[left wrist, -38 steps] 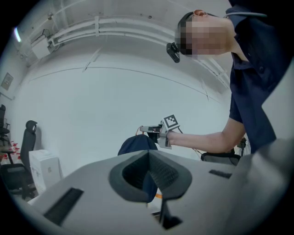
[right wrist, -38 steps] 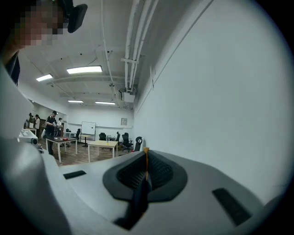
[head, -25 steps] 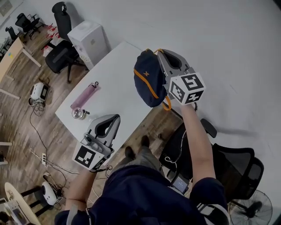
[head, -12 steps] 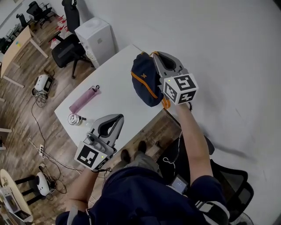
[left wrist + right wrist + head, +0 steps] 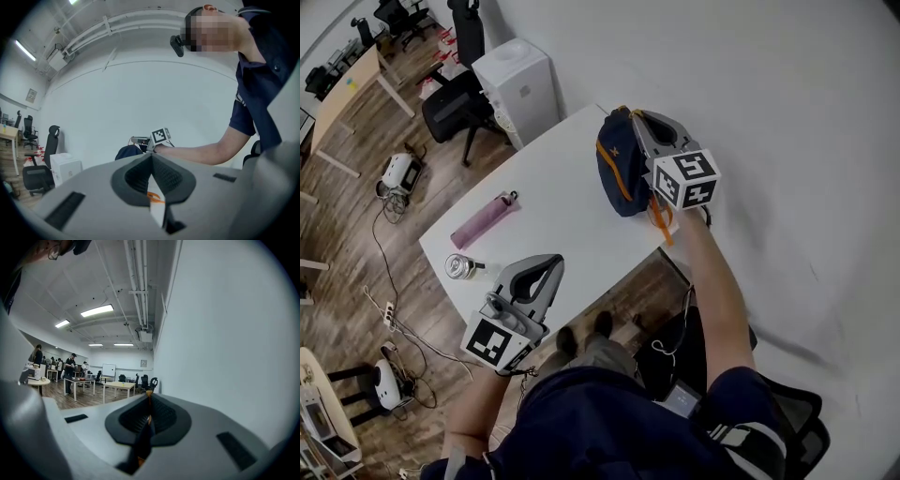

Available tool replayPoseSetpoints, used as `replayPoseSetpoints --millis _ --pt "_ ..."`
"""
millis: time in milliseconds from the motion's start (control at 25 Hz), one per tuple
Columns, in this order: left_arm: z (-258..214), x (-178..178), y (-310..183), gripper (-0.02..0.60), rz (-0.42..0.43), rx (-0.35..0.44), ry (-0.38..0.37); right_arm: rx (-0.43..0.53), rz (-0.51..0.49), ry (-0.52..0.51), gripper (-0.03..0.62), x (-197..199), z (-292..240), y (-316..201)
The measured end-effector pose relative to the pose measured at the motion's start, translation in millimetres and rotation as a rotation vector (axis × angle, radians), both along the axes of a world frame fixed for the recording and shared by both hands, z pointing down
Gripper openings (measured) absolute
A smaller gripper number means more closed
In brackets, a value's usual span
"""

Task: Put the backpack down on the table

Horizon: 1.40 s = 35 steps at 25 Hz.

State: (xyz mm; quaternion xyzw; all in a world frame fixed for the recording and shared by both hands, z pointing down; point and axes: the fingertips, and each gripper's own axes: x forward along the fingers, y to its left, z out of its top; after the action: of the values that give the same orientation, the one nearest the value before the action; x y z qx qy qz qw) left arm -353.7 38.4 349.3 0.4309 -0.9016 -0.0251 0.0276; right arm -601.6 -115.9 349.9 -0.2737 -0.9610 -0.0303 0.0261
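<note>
Backpack (image 5: 619, 173) hung over table's (image 5: 572, 216) far right corner; bottle (image 5: 484, 220) lay left, cup (image 5: 461, 266) before it, left gripper (image 5: 551, 267) over the near edge.

Open tabletop (image 5: 567, 220) between pink bottle (image 5: 485, 219) and backpack (image 5: 617, 178). Metal cup (image 5: 463, 266) near left corner. Wall (image 5: 750, 112) just beside backpack; white floor unit (image 5: 525, 89) past table's far end.

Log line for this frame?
right gripper: shut on strap of navy fabric backpack with orange trim | backpack: at far corner of white table, contact unclear | left gripper: shut, empty
</note>
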Motion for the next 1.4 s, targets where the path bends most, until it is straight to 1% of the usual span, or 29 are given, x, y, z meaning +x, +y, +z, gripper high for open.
replayPoseSetpoints --millis 200,360,520,680,800,1080,1200,1400 --pt "11 -8 0 0.002 -0.011 -0.015 0.019 0.031 -0.038 -0.004 -0.003 -16 4 2" --pt "10 -14 -4 0.002 -0.014 -0.010 0.030 0.067 -0.089 -0.015 -0.002 -15 -3 11" --pt "15 -20 -7 0.002 -0.016 -0.010 0.044 0.089 -0.066 -0.008 -0.002 -31 5 -3" --pt "14 -26 -11 0.002 -0.015 -0.006 0.044 0.149 -0.043 -0.018 -0.002 -44 6 -23" --pt "13 -27 -10 0.002 -0.015 -0.010 0.047 0.167 -0.007 -0.015 -0.002 -49 7 -35" --pt "23 -33 -11 0.002 -0.010 -0.027 0.052 0.224 0.128 -0.026 0.000 -62 18 -72" --pt "27 -33 -14 0.002 -0.006 -0.032 0.060 0.265 0.181 -0.031 0.002 -67 21 -88" --pt "29 -37 -16 0.002 -0.011 -0.034 0.071 0.306 0.240 -0.038 0.002 -72 24 -108"
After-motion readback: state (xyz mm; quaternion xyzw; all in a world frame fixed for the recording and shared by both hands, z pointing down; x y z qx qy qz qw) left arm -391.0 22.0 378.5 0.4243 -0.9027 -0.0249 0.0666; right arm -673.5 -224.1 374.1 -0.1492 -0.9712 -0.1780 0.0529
